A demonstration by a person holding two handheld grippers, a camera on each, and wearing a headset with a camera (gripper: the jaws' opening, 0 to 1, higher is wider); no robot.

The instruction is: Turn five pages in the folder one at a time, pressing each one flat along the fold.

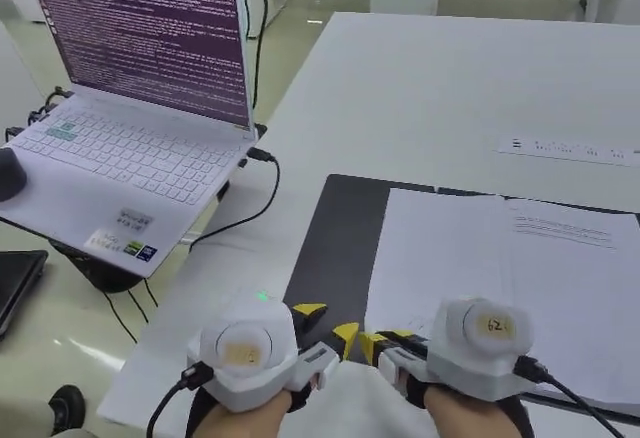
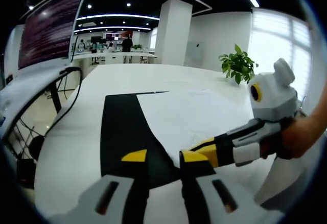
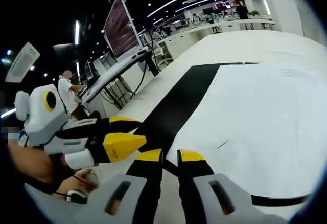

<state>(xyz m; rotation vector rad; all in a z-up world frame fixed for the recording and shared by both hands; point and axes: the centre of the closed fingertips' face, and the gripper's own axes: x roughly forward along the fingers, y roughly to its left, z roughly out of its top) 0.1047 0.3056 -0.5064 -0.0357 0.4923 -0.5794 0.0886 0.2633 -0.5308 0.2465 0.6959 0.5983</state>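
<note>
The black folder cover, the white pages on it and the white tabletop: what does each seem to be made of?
Black folder cover: probably matte plastic or coated card, since it lies flat and dull with no glare.
White pages: thin matte paper, with faint printed lines and a slight waviness.
White tabletop: perhaps smooth laminate or painted board, going by its soft sheen and lack of grain.
</note>
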